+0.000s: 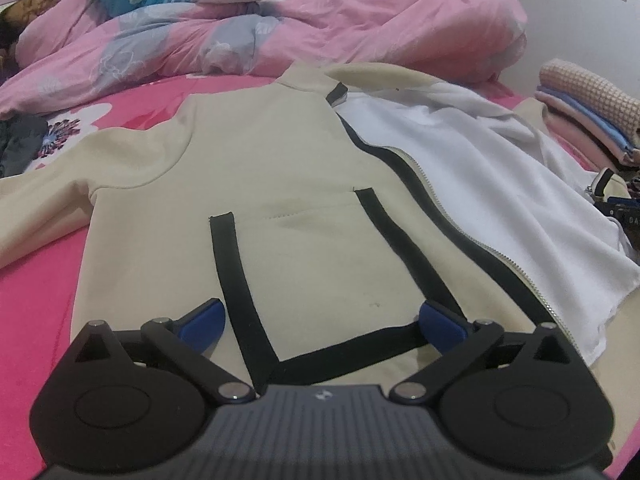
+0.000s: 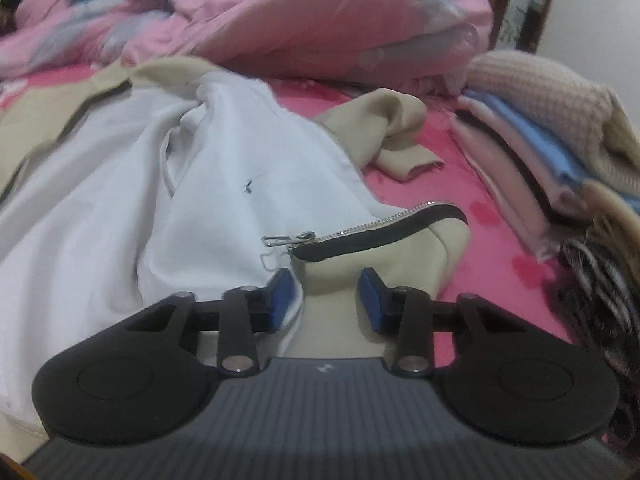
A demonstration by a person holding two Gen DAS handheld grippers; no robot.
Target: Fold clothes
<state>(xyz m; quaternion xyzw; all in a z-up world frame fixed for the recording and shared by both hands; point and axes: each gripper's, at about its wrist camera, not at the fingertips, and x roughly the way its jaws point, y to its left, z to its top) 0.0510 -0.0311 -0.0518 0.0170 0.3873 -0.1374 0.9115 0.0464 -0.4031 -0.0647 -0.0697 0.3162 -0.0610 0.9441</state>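
Observation:
A beige zip jacket point(image 1: 256, 168) with black trim lies on the pink bed sheet point(image 1: 36, 304). Its left half lies flat, front up. Its right half is flipped open and shows the white lining point(image 1: 492, 184). My left gripper point(image 1: 322, 322) is open wide over the hem, above the black-edged pocket. In the right wrist view the white lining point(image 2: 120, 200) fills the left. My right gripper point(image 2: 326, 298) is open, its blue fingers either side of the beige bottom corner point(image 2: 332, 280) just below the zipper end point(image 2: 304, 238). A rumpled beige sleeve point(image 2: 400, 136) lies beyond.
A crumpled pink duvet point(image 1: 320, 24) lies across the back of the bed. A stack of folded clothes point(image 2: 552, 132) sits at the right, with a dark patterned cloth point(image 2: 596, 292) in front of it. A dark garment point(image 1: 18, 140) lies at the far left.

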